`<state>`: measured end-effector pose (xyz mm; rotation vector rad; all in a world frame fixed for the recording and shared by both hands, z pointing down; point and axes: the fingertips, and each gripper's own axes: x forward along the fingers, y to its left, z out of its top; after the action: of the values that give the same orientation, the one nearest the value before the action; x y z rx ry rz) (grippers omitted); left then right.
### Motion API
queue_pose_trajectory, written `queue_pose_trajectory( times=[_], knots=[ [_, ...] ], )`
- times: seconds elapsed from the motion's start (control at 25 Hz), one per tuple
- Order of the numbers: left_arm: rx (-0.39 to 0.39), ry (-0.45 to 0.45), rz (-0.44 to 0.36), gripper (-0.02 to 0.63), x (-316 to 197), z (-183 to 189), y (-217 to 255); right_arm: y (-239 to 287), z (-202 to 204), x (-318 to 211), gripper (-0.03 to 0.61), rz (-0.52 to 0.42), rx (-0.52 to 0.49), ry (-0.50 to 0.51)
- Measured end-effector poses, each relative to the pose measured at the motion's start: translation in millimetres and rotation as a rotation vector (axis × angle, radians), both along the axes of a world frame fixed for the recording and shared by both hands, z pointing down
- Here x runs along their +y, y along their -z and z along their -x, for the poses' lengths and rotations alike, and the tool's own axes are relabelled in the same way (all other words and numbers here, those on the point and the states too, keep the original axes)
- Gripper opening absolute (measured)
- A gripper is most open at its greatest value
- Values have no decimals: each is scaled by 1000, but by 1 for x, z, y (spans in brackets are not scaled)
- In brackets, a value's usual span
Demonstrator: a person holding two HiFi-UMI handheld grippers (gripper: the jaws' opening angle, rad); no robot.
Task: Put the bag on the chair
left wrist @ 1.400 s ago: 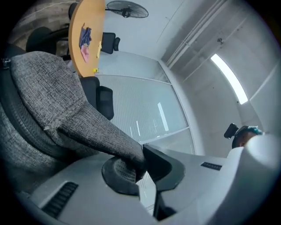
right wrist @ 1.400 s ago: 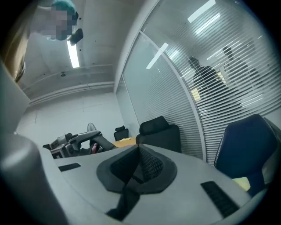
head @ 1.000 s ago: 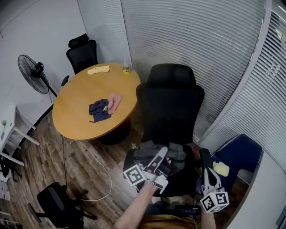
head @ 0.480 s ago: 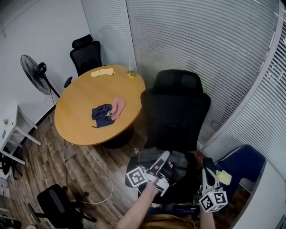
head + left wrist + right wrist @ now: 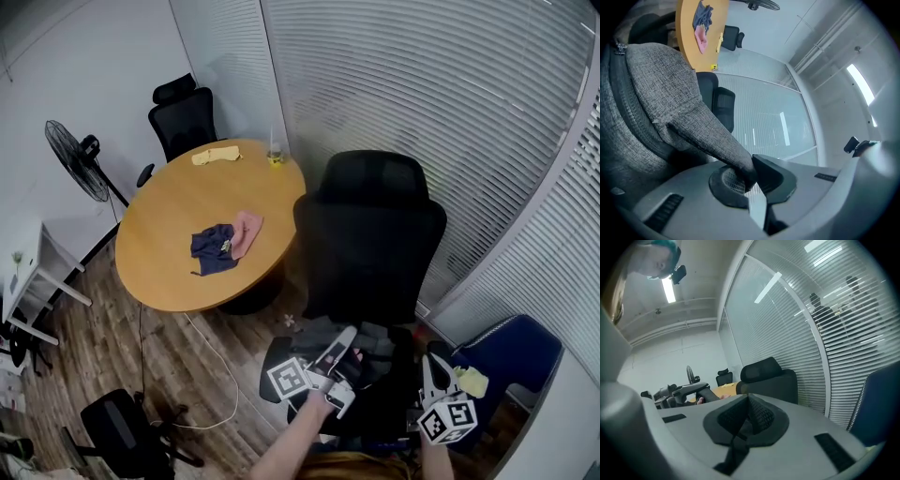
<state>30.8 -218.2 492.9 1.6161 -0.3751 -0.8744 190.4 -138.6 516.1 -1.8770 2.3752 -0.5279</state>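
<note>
The bag (image 5: 661, 93) is heathered grey weave with a darker zip band. The chair (image 5: 370, 234), the far chair (image 5: 183, 112) and the fan (image 5: 80, 159) are plain black. The table (image 5: 178, 272) is orange-brown wood, bearing a navy cloth (image 5: 211, 248), a pink cloth (image 5: 247, 230) and a pale yellow item (image 5: 216, 155), above a dark brown plank floor (image 5: 103, 347). The left gripper (image 5: 749, 177) and right gripper (image 5: 747, 413) are pale grey with black pads, their cubes (image 5: 289, 378) patterned in black-and-white squares, the blinds (image 5: 422, 84) are white with fine horizontal slats, and the seat (image 5: 511, 352) is blue.
</note>
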Motion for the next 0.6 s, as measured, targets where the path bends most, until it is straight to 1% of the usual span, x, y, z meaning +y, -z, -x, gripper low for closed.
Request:
queue_pose_trajectory(
  times=[0.24,0.44,0.6],
  knots=[
    [-30,-5,1,38,-17,-12,-13,-8,-17,-19,12,19,-4,-5],
    [-37,-11,39,38,-34,-25,-26,-16,-31,-34,12,37,-11,-14],
    [-28,-2,63,38,-47,-30,-34,-23,-36,-44,12,49,-23,4]
  ],
)
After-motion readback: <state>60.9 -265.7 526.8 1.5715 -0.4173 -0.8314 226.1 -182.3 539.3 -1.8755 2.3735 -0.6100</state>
